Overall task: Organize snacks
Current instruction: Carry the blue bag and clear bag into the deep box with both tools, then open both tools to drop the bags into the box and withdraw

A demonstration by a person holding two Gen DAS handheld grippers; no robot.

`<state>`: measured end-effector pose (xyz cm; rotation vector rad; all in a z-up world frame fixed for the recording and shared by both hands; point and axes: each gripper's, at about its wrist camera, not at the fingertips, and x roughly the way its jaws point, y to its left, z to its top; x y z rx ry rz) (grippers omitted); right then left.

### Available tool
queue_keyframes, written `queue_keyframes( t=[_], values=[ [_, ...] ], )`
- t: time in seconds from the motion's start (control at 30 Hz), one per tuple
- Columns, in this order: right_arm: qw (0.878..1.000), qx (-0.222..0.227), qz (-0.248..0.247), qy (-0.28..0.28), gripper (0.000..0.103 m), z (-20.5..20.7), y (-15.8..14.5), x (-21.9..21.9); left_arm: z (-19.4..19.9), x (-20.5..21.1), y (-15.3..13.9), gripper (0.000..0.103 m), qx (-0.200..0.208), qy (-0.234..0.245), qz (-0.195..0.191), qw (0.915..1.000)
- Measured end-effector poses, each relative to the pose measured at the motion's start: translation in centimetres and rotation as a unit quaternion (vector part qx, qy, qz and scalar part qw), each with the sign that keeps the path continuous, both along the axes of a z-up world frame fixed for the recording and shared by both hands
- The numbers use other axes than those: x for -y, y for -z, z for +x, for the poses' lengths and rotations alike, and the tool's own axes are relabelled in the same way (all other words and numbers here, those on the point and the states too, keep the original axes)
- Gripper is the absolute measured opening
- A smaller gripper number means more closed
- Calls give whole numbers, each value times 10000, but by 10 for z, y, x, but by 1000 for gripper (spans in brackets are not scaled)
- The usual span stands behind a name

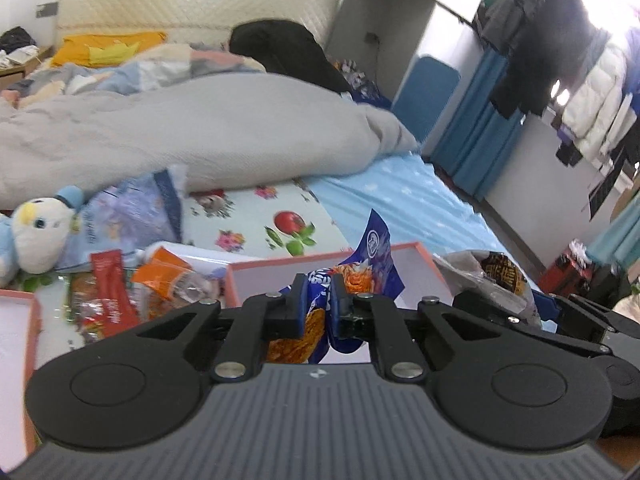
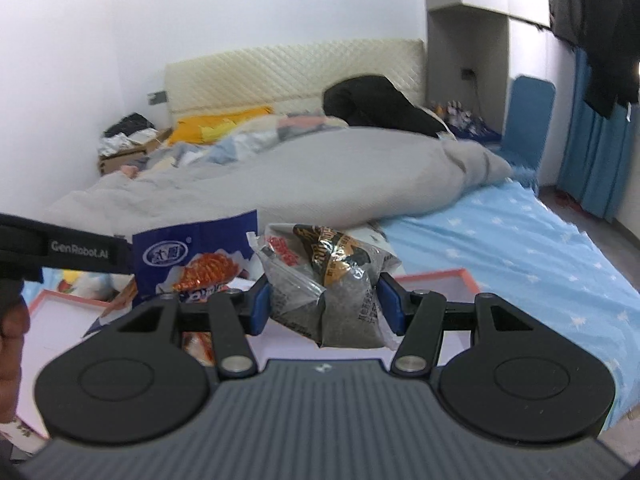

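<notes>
Both grippers are loaded and held up over the bed, each angled somewhat downward. The left gripper (image 1: 316, 286) has its jaws nearly together, pinching a blue snack packet (image 1: 374, 248) with orange fried pieces printed on it; the packet sticks up past the fingertips and crumples down between the fingers. It hangs above a shallow white box with a salmon-pink rim (image 1: 424, 254) that sits on the flowered mat (image 1: 256, 216).

The right gripper (image 2: 325, 288) is roughly half open, but that's because it's clamped on something fat: a clear bag of dark seeds (image 2: 344, 304) with a black and gold label, blue pads pressing on both sides. The bag is tilted, one corner sagging below the fingers. Same pink-rimmed box is underneath it in the right wrist view (you can see the left gripper's strap and the blue packet poking in from the left there, so the two hands are close beside each other).

Rest of the snacks (image 1: 116, 292) are still in a loose heap on the mat to the left, red and orange wrappers mostly, next to a plush penguin (image 1: 36, 236). A second pink-rimmed box (image 1: 20, 320) is at the far left edge. Grey duvet (image 1: 200, 132) is bunched up behind it all.
</notes>
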<state>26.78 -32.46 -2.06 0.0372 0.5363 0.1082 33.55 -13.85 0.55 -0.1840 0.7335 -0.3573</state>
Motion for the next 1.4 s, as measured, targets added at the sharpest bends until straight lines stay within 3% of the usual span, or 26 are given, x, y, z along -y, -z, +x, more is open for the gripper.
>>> queue_keyframes(
  t=[0.2,0.53,0.8,0.83,0.97,1.4],
  values=[
    [9976,-587,151,343,58,24,39,40,33,44,33,13,-341,276,228,9988],
    [9884,-1425,348,390,58,49,105,68,77,91,96,13,-995,475,688,9915],
    [9831,-1712,596,268,60,62,127,79,91,102,127,14,-1382,484,852,9855],
    [9824,-1749,606,270,64,62,128,80,92,101,129,19,-1429,463,862,9849],
    [9838,-1694,504,303,76,63,123,80,89,101,127,51,-1386,333,1075,9839],
    [9925,-986,687,244,76,32,61,67,49,76,57,52,-674,367,799,9938]
  ],
)
